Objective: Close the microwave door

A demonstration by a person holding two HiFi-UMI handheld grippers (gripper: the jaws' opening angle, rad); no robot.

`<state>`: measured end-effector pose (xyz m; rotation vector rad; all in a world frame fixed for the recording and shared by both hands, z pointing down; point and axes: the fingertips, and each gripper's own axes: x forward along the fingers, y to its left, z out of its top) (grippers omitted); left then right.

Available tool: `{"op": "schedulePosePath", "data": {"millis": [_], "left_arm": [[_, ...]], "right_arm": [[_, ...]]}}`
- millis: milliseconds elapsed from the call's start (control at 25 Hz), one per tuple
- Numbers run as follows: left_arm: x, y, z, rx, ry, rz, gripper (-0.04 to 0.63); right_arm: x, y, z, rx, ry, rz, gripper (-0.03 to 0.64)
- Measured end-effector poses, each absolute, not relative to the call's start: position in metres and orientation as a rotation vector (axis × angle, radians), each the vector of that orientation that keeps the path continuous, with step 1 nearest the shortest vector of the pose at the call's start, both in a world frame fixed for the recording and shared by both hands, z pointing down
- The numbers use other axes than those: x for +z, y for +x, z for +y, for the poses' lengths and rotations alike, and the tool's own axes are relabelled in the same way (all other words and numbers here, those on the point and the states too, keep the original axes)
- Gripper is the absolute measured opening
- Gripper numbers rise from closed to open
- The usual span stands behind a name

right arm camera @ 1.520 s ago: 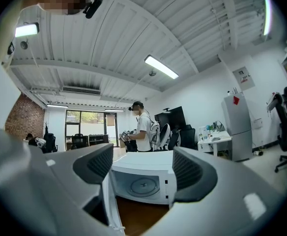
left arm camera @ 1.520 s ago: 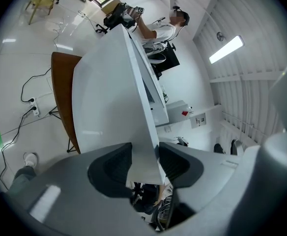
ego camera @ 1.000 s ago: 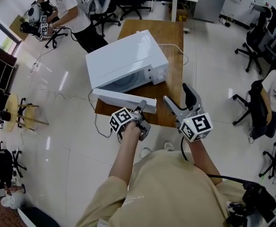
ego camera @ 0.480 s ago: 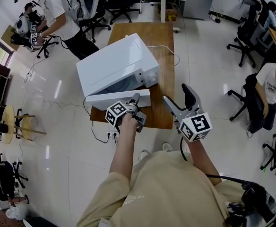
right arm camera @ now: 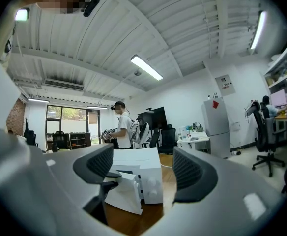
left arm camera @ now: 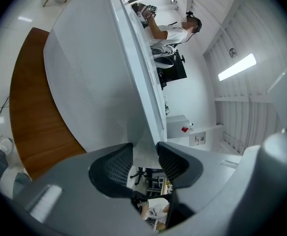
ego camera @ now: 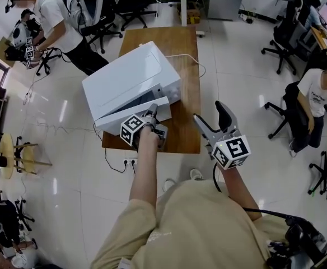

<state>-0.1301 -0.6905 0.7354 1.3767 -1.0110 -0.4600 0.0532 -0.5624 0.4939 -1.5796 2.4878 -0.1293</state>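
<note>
A white microwave (ego camera: 132,80) stands at an angle on a wooden table (ego camera: 187,100). Its door (ego camera: 131,115) hangs only a little ajar, swung close to the front. My left gripper (ego camera: 151,116) is at the door's free edge. In the left gripper view the door (left arm camera: 99,77) runs edge-on between the jaws, and the left gripper (left arm camera: 144,154) is shut on that edge. My right gripper (ego camera: 207,112) hovers open and empty past the table's near right corner. Through the right gripper (right arm camera: 142,168) I see the microwave (right arm camera: 146,173) and its door (right arm camera: 120,194) ahead.
A white cable (ego camera: 198,65) trails over the table behind the microwave. A power strip (ego camera: 129,162) lies on the floor by the near table edge. A person (ego camera: 51,21) stands at the far left, another sits at the right (ego camera: 317,97), with office chairs (ego camera: 284,35) around.
The door has swung from wide open to nearly against the microwave front. My left gripper moved away from me with it. The right gripper stayed almost where it was.
</note>
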Motion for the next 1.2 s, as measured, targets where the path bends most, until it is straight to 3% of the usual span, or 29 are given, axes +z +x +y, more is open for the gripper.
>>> {"op": "schedulePosePath", "data": {"millis": [880,1200], "left_arm": [[0.736,-0.141,-0.747,-0.545,1.461,-1.036,0.169],[0.689,-0.13,-0.716,-0.273,1.948,-1.109,0.16]], "right_arm": [[0.492,0.057,-0.56,-0.071,-1.646,2.487,0.365],[0.486,0.044,-0.548,-0.083,-1.605,2.52,0.365]]}}
